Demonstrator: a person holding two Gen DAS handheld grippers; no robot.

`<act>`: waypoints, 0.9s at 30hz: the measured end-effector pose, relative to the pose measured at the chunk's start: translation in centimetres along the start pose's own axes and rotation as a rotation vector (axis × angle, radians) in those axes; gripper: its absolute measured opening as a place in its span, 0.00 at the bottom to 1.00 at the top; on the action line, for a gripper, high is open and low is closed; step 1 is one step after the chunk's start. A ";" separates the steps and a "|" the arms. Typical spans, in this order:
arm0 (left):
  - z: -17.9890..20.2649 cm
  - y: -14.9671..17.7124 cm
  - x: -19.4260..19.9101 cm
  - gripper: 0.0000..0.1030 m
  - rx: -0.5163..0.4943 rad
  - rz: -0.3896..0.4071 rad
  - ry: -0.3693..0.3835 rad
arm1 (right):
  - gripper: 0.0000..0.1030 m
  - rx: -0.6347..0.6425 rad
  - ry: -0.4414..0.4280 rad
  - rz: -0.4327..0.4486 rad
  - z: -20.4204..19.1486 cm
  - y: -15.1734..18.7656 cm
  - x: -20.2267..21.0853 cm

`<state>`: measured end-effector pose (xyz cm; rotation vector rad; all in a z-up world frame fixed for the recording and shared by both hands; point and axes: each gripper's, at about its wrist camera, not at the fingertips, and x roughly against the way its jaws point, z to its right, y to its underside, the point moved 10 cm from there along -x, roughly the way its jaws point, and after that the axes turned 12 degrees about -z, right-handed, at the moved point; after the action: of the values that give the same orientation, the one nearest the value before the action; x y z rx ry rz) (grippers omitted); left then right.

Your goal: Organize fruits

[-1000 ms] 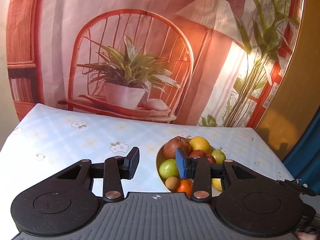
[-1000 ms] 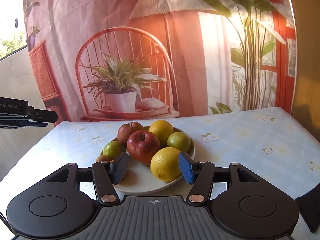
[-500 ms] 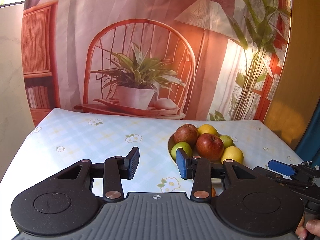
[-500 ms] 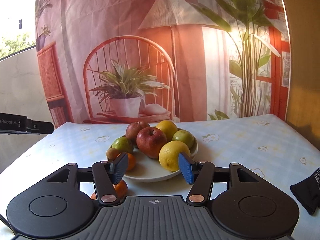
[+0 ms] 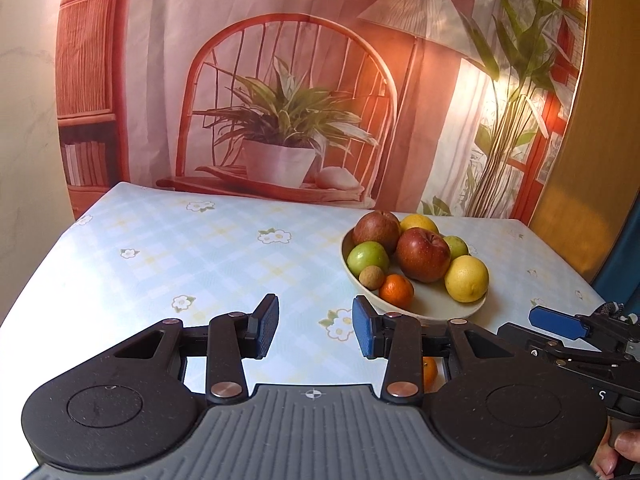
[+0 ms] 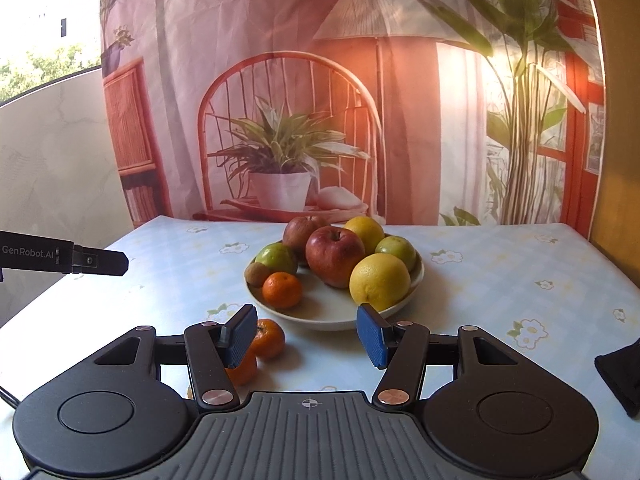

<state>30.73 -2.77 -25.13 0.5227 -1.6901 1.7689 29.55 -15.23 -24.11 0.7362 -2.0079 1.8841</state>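
Observation:
A pale bowl (image 6: 340, 316) (image 5: 440, 306) on the flowered tablecloth holds several fruits: a red apple (image 6: 335, 256), a yellow lemon (image 6: 379, 282), green fruits, a mandarin (image 6: 282, 289) and a small brown fruit (image 6: 257, 274). Two loose mandarins (image 6: 269, 338) lie on the cloth in front of the bowl, by my right gripper's left finger. My right gripper (image 6: 307, 334) hovers just short of the bowl, open and empty. My left gripper (image 5: 316, 330) stands open and empty to the left of the bowl; a mandarin (image 5: 429, 372) shows under its right finger.
The flowered tablecloth (image 5: 180, 256) stretches left of the bowl. A printed backdrop (image 6: 288, 120) with a chair and plant hangs behind the table. A dark object (image 6: 620, 376) lies at the right table edge. The other gripper (image 5: 560, 324) shows at the right in the left wrist view.
Both grippers have drawn back from the bowl, which now sits farther ahead. The loose mandarins in front of the bowl have come into the right wrist view. Jaw widths look unchanged.

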 end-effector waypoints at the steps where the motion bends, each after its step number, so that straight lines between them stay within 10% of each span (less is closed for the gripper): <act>1: 0.0 0.3 0.0 0.41 0.000 -0.006 0.001 | 0.51 0.000 -0.003 -0.005 -0.1 0.2 0.0; 27: 0.2 2.7 1.0 0.43 0.003 -0.028 0.012 | 0.51 0.178 -0.086 -0.092 -6.0 4.0 0.4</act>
<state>28.13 -2.70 -26.44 0.5331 -1.6638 1.7522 26.26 -9.31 -26.66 0.9549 -1.8369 2.0276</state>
